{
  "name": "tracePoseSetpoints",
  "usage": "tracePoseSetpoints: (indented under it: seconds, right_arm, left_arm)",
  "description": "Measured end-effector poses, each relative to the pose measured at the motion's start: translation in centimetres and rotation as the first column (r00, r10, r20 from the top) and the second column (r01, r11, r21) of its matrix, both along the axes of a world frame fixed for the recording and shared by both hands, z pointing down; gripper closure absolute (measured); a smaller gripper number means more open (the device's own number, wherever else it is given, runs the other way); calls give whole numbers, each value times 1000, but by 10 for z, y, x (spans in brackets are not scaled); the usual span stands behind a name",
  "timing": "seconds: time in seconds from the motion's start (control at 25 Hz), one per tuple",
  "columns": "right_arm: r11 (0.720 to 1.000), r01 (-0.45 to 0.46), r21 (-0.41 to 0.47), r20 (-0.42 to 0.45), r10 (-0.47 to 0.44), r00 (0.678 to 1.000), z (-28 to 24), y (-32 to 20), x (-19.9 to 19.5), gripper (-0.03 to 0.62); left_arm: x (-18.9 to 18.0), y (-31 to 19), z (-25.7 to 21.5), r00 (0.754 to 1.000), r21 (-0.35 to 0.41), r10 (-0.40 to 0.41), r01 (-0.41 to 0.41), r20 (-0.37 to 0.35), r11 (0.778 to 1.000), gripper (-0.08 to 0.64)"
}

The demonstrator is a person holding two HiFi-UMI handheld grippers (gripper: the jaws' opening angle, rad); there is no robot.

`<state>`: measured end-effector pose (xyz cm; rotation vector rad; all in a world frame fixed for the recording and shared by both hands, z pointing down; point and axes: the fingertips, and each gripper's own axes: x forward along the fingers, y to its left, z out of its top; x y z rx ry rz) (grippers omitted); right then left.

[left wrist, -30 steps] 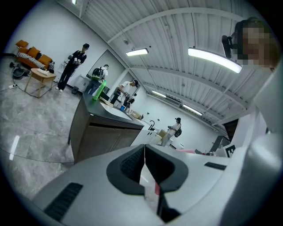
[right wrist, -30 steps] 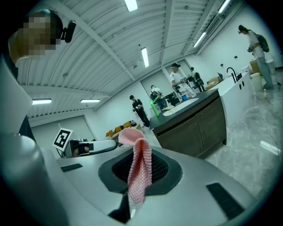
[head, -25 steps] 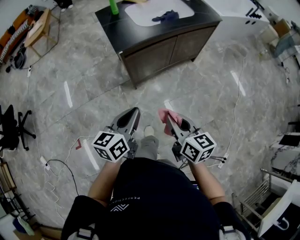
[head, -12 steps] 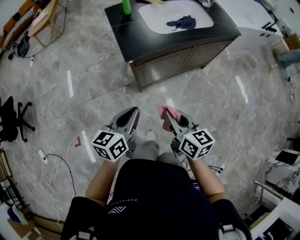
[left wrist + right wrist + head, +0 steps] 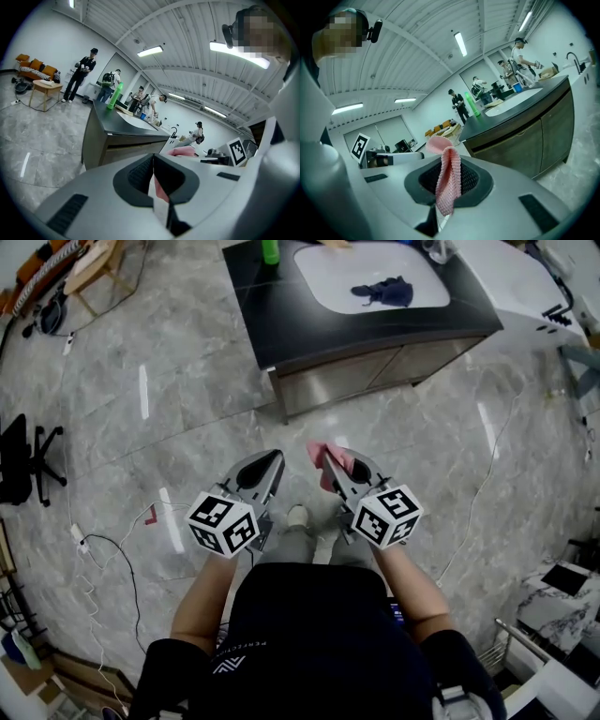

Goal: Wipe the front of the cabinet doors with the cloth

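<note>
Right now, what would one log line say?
right tool: shut on pink cloth | left tool: shut | cabinet doors: ahead, not reached

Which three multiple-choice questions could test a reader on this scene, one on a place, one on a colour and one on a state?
1. Where does the dark blue cloth lie?
A. in the white sink
B. on the floor
C. on a chair

2. What colour is the cloth held in the right gripper?
A. green
B. pink
C. white

3. How are the cabinet doors?
A. both open
B. one open, one closed
C. both closed

Answers:
1 A: the head view shows it inside the basin.
2 B: the right gripper view shows a pink knitted strip clamped between that gripper's jaws.
3 C: both door fronts sit flush with the cabinet, with no gap showing.
</note>
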<state>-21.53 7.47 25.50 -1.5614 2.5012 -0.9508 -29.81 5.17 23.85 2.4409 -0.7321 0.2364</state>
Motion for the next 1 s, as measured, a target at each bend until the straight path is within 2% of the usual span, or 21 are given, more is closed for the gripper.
tracePoseSetpoints:
  seconds: [0.24, 0.44, 0.64, 1.0]
  right_arm:
    - [992, 123, -7, -3, -123, 992, 11, -39, 2, 549]
    - [966, 258, -26, -16, -258, 966, 23, -64, 7, 549]
    - [939, 341, -39, -38, -343, 939, 45, -91, 12, 549]
    - [882, 467, -71, -36, -470, 882, 99, -123, 5, 549]
  left_arm:
    - [0, -28, 7, 990, 20, -137, 137, 3, 990, 551]
    - [-4, -39, 19, 955, 21, -297, 296, 19, 955, 551]
    - [3, -60, 35, 926, 46, -375, 373, 37, 927, 551]
    - [2, -80, 79, 867, 29, -492, 491, 79, 870, 551]
